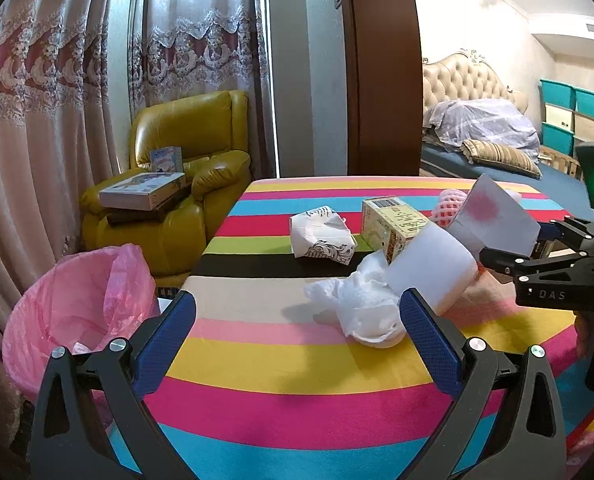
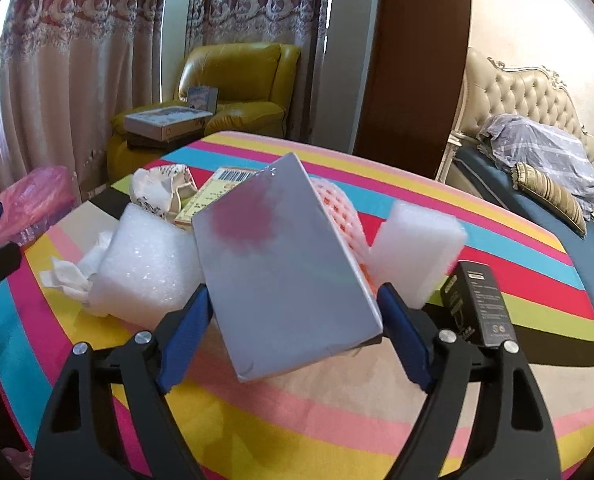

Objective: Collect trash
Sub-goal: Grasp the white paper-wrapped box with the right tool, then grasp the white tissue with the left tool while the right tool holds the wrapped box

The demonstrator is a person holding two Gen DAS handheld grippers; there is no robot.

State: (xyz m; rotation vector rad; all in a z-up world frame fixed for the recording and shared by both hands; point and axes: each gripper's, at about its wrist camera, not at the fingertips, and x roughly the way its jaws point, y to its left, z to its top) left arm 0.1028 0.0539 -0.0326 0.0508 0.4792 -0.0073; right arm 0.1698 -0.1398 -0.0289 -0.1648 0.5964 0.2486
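Note:
My right gripper [image 2: 293, 312] is shut on a grey-white box with a pink blotch [image 2: 281, 272] and holds it tilted above the striped table [image 2: 337, 412]. It also shows in the left wrist view [image 1: 493, 216], held by the right gripper [image 1: 537, 248]. My left gripper [image 1: 297, 320] is open and empty over the table's near edge, close to crumpled white tissue [image 1: 361, 308] and a white foam block [image 1: 429, 272]. A crumpled printed paper [image 1: 321, 236], a yellow carton [image 1: 393, 224] and a pink foam net [image 1: 449, 204] lie further back.
A bin with a pink liner [image 1: 77, 312] stands left of the table. A second foam block [image 2: 413, 248] and a black box [image 2: 481, 308] lie at the right. A yellow armchair [image 1: 185, 184] with boxes stands behind; a bed [image 1: 497, 152] is at the right.

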